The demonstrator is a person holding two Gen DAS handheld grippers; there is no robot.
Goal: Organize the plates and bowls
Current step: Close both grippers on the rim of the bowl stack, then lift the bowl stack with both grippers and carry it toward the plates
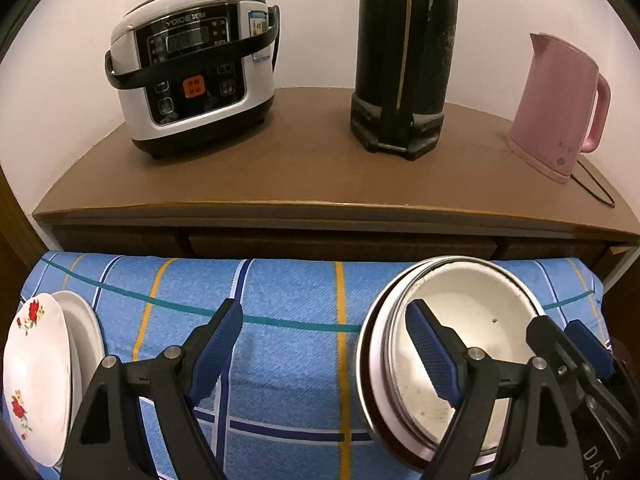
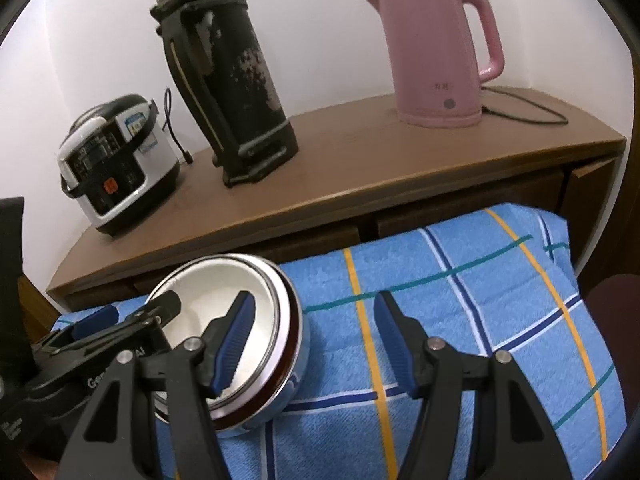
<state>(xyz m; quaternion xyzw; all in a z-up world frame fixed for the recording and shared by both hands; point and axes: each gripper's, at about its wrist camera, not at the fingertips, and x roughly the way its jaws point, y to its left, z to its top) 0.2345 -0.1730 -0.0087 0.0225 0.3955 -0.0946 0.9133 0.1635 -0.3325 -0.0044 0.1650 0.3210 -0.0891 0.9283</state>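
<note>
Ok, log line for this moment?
left gripper: open, empty | right gripper: open, empty | bowls: stacked on cloth | plates: far left

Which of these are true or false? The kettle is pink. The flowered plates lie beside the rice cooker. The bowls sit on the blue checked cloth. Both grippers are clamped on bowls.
1. True: the kettle is pink.
2. False: the flowered plates lie on the blue checked cloth; the rice cooker stands on the wooden counter.
3. True: the bowls sit on that cloth.
4. False: the left gripper and right gripper both stand open, holding nothing.
</note>
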